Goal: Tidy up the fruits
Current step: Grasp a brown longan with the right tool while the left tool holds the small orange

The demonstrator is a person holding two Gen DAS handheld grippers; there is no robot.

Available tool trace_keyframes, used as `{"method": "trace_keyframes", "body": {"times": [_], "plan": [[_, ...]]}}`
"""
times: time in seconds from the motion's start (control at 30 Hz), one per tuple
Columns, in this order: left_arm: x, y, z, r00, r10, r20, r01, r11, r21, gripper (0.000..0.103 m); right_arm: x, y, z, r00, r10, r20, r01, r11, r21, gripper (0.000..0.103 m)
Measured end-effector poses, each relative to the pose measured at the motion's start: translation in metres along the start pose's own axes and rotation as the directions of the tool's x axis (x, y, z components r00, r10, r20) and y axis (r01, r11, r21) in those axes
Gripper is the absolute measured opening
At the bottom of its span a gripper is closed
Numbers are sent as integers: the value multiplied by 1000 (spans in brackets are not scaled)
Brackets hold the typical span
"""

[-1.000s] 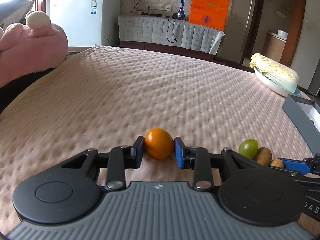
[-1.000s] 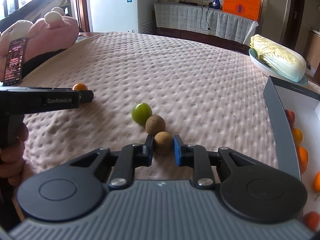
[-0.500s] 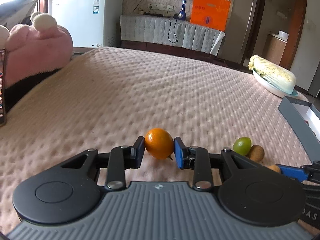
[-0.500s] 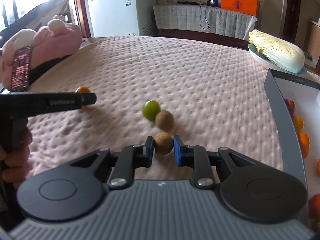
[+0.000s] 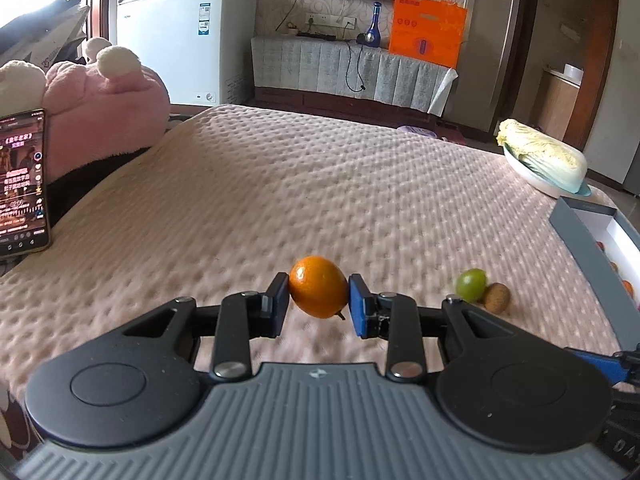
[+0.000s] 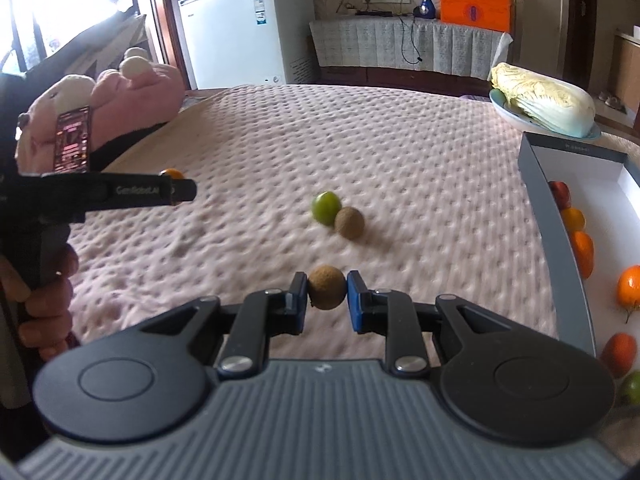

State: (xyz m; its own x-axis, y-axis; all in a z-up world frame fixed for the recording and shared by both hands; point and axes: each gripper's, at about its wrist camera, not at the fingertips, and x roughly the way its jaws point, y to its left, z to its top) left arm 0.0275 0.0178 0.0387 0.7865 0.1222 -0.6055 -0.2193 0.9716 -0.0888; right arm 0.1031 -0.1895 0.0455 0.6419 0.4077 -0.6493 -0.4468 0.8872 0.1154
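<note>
My left gripper (image 5: pixel 318 298) is shut on a small orange fruit (image 5: pixel 318 286) and holds it above the pink bedspread (image 5: pixel 320 184). My right gripper (image 6: pixel 327 296) is shut on a brown round fruit (image 6: pixel 327 287), lifted off the spread. A green fruit (image 6: pixel 326 207) and a second brown fruit (image 6: pixel 349 222) lie touching on the spread ahead of the right gripper; they also show in the left wrist view, the green one (image 5: pixel 471 283) and the brown one (image 5: pixel 496 297). A grey-walled box (image 6: pixel 560 240) at the right holds several orange, red and green fruits.
A Chinese cabbage on a white plate (image 5: pixel 540 160) sits at the far right edge. A pink plush toy (image 5: pixel 104 108) and a lit phone (image 5: pixel 22 180) stand at the left. The left gripper's body (image 6: pixel 100 196) with the hand reaches in at the left of the right wrist view.
Both grippers have risen with their fruits, which now hang clear of the spread. The green and second brown fruit stayed on the spread.
</note>
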Motion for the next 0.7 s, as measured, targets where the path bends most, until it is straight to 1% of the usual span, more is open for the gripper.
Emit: {"method": "trace_keyframes", "body": {"times": [0.2, 0.27, 0.37, 0.43, 0.53, 0.7], "plan": [[-27, -14, -11, 1000, -22, 9, 22, 999, 25, 37, -14, 4, -4, 1000, 14, 20, -14, 1000, 13, 24], [-34, -18, -16, 1000, -18, 14, 17, 999, 36, 37, -19, 4, -6, 1000, 18, 25, -18, 1000, 9, 24], [-41, -18, -26, 1000, -21, -2, 21, 1000, 12, 37, -24, 3, -8, 1000, 10, 30, -10, 1000, -9, 24], [-46, -22, -30, 1000, -11, 9, 11, 999, 36, 37, -27, -2, -9, 999, 1, 36, -1, 1000, -4, 24], [-50, -27, -34, 1000, 0, 15, -1, 998, 65, 37, -32, -10, -10, 999, -5, 47, 4, 1000, 16, 24], [-43, -28, -34, 1000, 25, 7, -25, 997, 68, 37, -38, -16, -14, 999, 3, 49, -4, 1000, 20, 24]]}}
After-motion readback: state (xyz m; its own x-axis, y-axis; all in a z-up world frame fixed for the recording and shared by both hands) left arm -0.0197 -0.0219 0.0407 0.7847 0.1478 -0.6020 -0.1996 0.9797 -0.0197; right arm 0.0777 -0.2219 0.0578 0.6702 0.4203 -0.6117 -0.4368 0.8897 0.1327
